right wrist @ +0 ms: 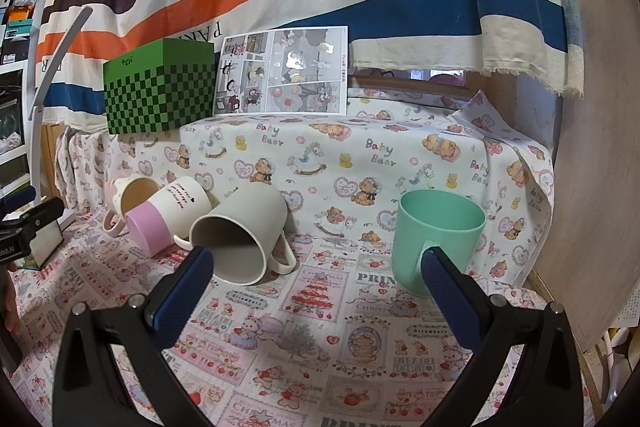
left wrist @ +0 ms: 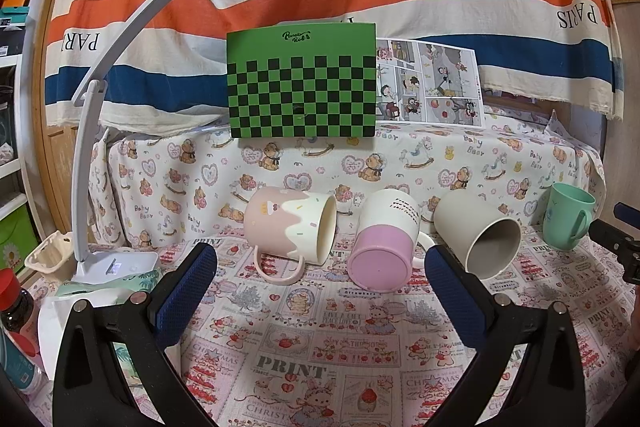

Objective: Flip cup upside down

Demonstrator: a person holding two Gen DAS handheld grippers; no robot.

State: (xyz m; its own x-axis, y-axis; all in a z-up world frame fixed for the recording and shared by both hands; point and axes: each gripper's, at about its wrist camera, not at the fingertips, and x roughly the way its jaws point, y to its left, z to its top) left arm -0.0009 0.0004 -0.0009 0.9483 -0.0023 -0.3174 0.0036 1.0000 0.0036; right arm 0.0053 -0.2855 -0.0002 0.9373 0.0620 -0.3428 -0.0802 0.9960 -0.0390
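Note:
Three mugs lie on their sides on the printed tablecloth: a pink and cream mug, a white and lilac mug with its base toward me, and a grey mug with its mouth toward me. A mint green cup stands upright at the right. In the right wrist view the grey mug is left of centre and the green cup is ahead right. My left gripper is open and empty in front of the mugs. My right gripper is open and empty, short of the green cup.
A green checkered box and a comic sheet stand on the raised shelf behind. A white desk lamp, a bottle and packets sit at the left. A wooden panel bounds the right side.

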